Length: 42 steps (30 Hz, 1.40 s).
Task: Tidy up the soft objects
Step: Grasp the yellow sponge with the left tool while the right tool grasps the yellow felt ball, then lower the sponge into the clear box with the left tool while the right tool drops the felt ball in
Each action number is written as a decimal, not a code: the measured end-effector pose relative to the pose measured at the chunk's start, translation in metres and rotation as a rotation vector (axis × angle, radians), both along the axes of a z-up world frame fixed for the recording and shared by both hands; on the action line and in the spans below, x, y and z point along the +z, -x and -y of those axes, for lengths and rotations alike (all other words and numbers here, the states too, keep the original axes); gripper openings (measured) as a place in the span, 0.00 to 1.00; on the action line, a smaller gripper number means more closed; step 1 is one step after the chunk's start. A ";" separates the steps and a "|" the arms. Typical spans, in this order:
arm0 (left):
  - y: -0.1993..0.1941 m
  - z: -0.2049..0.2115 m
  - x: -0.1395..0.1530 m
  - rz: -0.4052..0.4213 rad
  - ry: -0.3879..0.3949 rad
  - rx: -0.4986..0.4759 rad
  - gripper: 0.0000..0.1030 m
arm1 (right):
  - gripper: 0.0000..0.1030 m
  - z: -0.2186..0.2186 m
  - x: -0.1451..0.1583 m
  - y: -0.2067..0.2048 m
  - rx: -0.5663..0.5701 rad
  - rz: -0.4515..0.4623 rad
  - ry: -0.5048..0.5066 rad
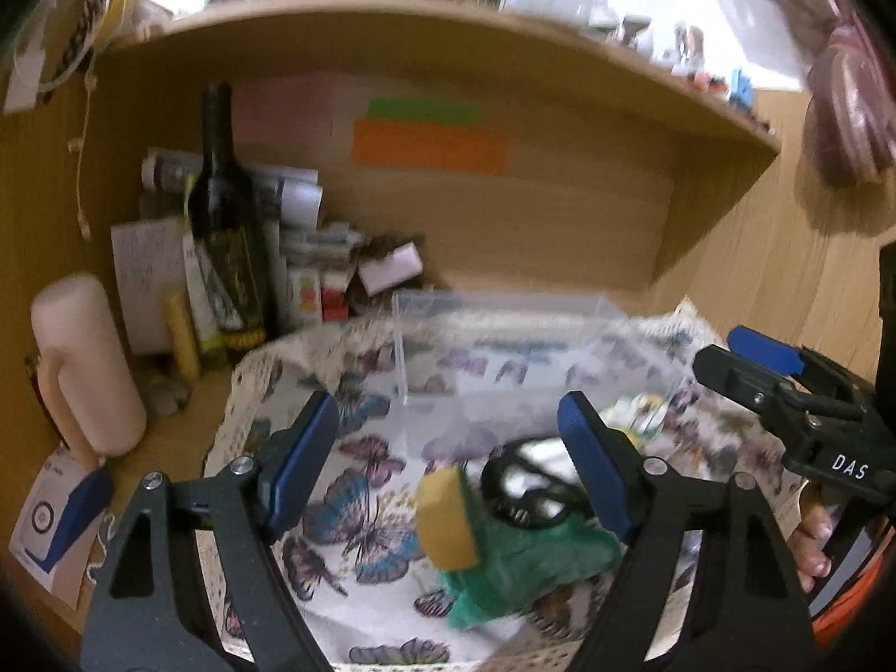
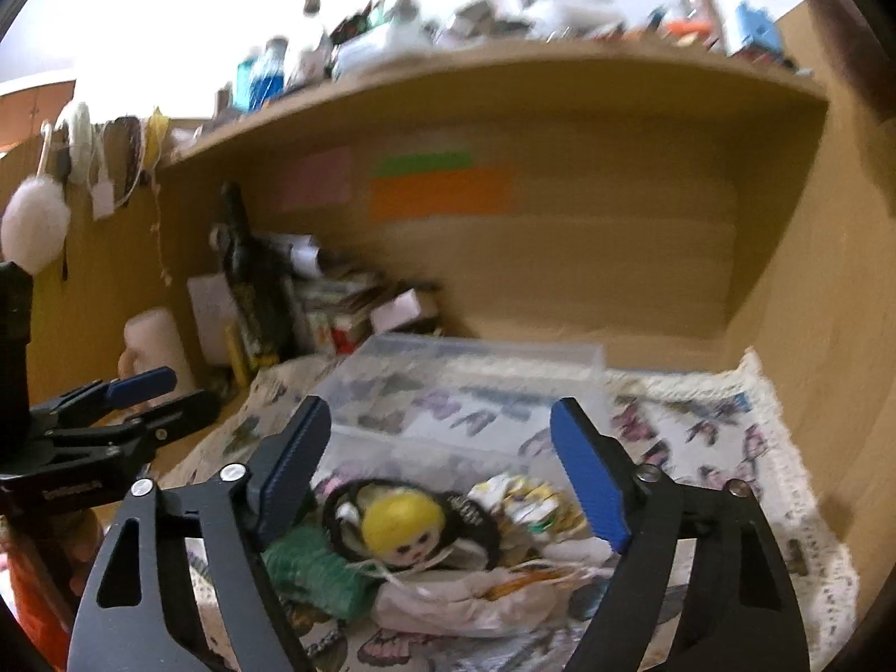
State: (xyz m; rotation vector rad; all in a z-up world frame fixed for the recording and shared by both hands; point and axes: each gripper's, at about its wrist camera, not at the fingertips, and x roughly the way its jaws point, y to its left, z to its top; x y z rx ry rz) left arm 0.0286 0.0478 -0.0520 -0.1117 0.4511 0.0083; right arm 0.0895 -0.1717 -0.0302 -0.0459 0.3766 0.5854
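Observation:
A pile of soft things lies on the butterfly cloth [image 1: 358,481]: a green cloth [image 1: 521,565] with a yellow sponge [image 1: 448,521], a black band [image 1: 526,487], and in the right wrist view a yellow-haired doll head [image 2: 400,529], white fabric [image 2: 476,596] and the green cloth [image 2: 313,568]. A clear plastic box [image 1: 504,358] stands behind the pile; it also shows in the right wrist view [image 2: 476,386]. My left gripper [image 1: 448,448] is open and empty above the pile. My right gripper [image 2: 439,459] is open and empty over the doll head, and shows in the left wrist view [image 1: 745,358].
A dark wine bottle [image 1: 224,224], papers and small boxes [image 1: 313,257] crowd the back left of the wooden alcove. A pink cylinder [image 1: 84,364] stands at the left. A cluttered shelf [image 1: 448,5] runs overhead. The left gripper shows at the left of the right wrist view [image 2: 145,392].

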 end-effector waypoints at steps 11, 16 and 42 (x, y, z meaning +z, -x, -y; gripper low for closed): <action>-0.022 0.009 -0.052 -0.172 0.007 -0.061 0.65 | 0.60 -0.035 -0.061 -0.025 0.104 -0.191 0.133; -0.031 0.006 -0.067 -0.217 0.034 -0.071 0.44 | 0.42 -0.042 -0.076 -0.031 0.121 -0.245 0.179; -0.047 0.001 0.046 0.034 -0.004 -0.052 0.29 | 0.39 0.014 0.019 -0.041 -0.023 -0.014 0.027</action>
